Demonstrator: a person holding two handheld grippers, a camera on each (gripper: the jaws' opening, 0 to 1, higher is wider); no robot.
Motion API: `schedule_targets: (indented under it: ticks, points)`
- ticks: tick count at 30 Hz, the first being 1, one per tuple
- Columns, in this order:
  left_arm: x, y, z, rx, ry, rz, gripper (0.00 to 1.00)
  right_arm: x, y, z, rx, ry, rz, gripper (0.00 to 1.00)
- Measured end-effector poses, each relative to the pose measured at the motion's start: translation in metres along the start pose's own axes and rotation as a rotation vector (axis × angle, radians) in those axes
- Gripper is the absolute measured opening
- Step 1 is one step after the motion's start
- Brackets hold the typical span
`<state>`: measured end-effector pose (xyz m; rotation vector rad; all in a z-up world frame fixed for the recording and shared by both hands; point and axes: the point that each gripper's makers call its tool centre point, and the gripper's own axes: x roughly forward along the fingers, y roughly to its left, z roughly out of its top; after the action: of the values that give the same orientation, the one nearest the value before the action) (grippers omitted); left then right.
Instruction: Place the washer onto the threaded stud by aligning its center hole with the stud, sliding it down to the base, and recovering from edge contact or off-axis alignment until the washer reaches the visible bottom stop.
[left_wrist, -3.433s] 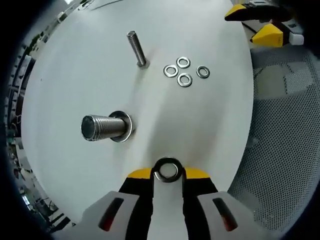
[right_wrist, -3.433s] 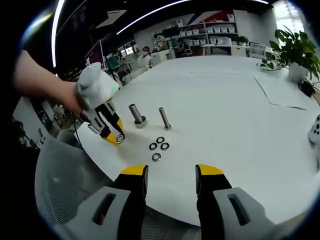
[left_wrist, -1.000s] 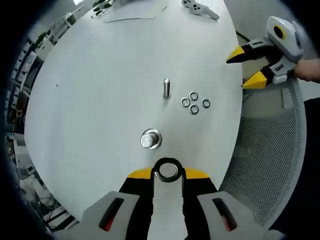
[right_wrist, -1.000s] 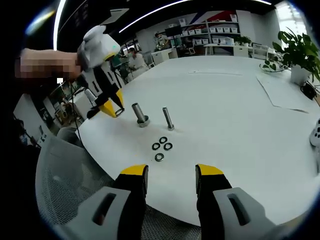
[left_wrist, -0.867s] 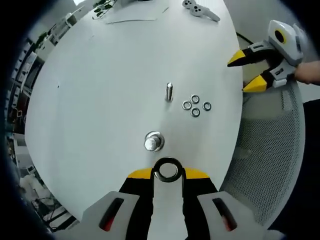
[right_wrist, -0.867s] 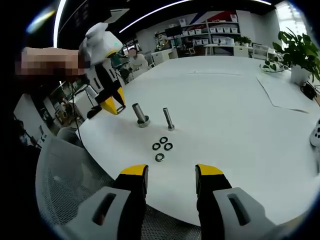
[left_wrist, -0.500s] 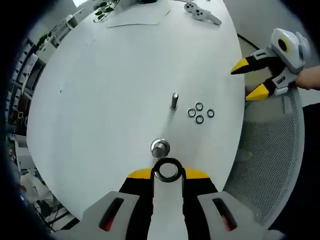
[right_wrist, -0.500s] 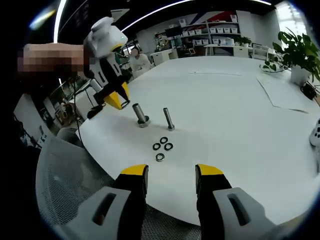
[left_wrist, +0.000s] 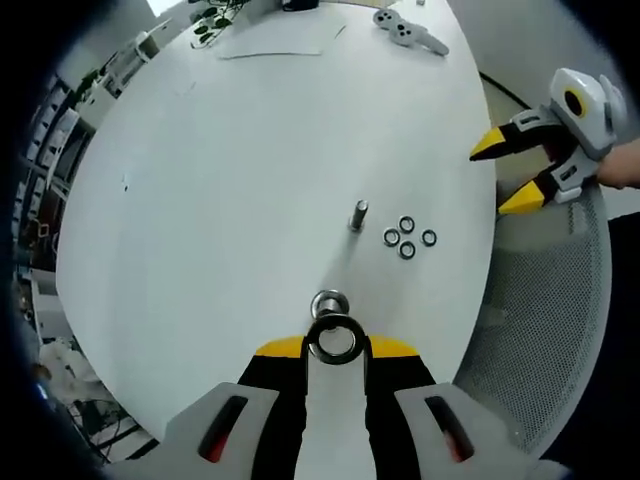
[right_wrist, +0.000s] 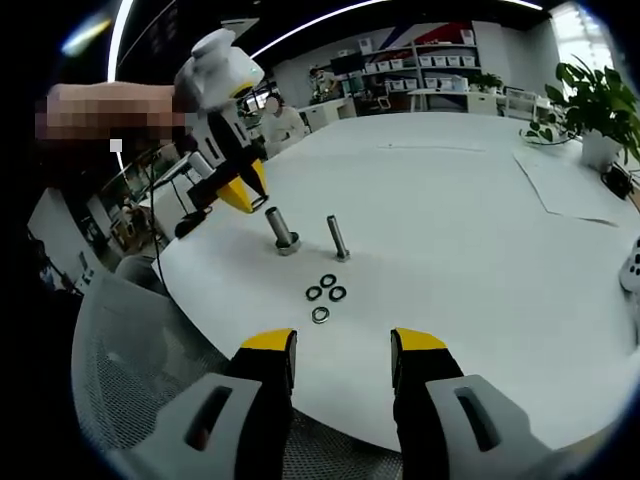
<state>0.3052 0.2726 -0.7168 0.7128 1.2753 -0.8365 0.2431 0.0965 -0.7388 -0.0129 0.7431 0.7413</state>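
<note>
My left gripper (left_wrist: 335, 347) is shut on a steel washer (left_wrist: 314, 343), held flat between its yellow tips. Just beyond the washer I see the thick threaded stud (left_wrist: 328, 303) almost end-on, with a washer at its base. In the right gripper view a hand holds the left gripper (right_wrist: 243, 192) in the air, above and left of that stud (right_wrist: 279, 228), apart from it. A thin stud (left_wrist: 358, 215) (right_wrist: 337, 238) stands beside it. My right gripper (right_wrist: 340, 352) stands open over the table's near edge, nothing between its jaws.
Several loose washers (left_wrist: 407, 237) (right_wrist: 325, 293) lie near the thin stud on the white round table (left_wrist: 220, 170). A mesh chair (right_wrist: 130, 370) sits off the table edge. A game controller (left_wrist: 405, 27), papers and a potted plant (right_wrist: 592, 100) are at the far side.
The left gripper has risen and swung over toward the thick stud, which now appears end-on right in front of the held washer. The right gripper has stayed put.
</note>
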Motion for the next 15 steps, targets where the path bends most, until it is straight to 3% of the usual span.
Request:
schedule_targets:
  ticks: [15]
  points:
    - [0.0060,0.0038,0.0005,0.003,0.020,-0.006,0.18,-0.0002,-0.0002,0.0000,0.004,-0.001,-0.002,0.41]
